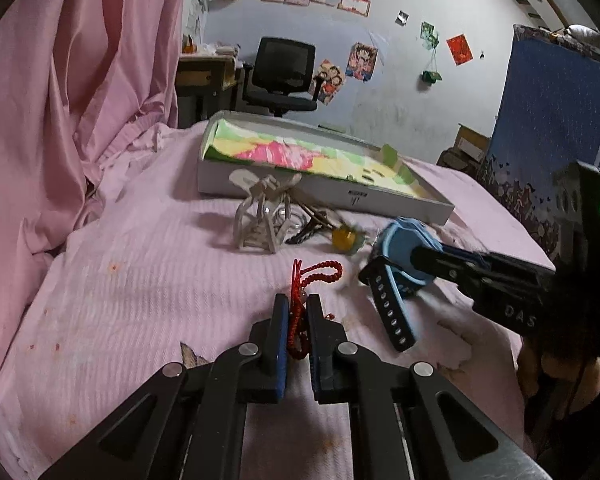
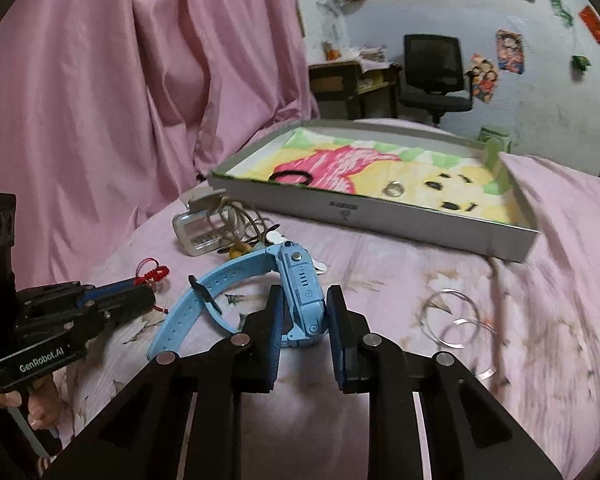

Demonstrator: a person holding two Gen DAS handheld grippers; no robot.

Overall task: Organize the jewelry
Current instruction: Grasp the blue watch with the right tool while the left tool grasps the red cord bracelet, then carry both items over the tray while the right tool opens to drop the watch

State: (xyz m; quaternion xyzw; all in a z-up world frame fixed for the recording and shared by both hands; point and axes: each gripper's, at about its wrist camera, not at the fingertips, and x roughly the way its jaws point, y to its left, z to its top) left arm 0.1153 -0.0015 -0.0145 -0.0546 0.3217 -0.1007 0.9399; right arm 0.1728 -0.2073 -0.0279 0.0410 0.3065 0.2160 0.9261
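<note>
both claws loaded, box waiting

the left claw (image 1: 298,320) is closed on the red cord bracelet (image 1: 314,276), low centre of frame. the right claw (image 2: 302,320) grips the blue watch (image 2: 296,292) by its case, strap dangling. carry each level over the box (image 2: 380,212), upper right, and release low. counted: one watch, one red bracelet, one box, two thin bangles (image 2: 456,320) on the bed.

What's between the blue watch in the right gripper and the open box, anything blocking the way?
Nothing visible blocks it. The blue watch sits between the right gripper's fingers, and only bare pink bedsheet lies ahead up to the box. The clear bangles lie off to the right and the clutter pile to the left.
</note>
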